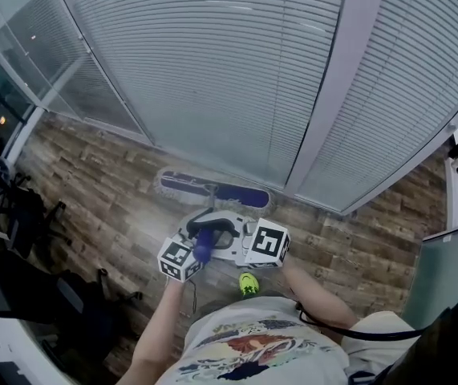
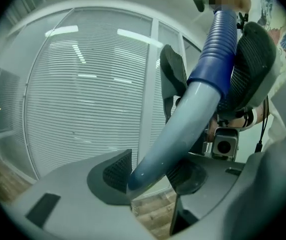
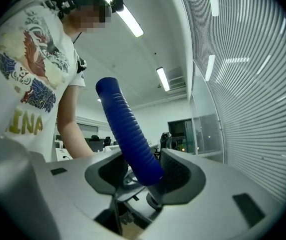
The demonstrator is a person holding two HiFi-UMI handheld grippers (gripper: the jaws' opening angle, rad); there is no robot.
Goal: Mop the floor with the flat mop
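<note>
Now — left claw [image 2: 150,176] and right claw [image 3: 145,174] both clamp the mop handle [image 2: 183,129]

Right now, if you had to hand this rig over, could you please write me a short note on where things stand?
Left gripper: shut on the mop handle, on its pale shaft.
Right gripper: shut on the ribbed blue grip.
Mop head: flat on the wood floor, beside the glass wall with blinds.
Done: cannot tell, no wet trace shows.
Left: likely keep mopping the floor.
</note>
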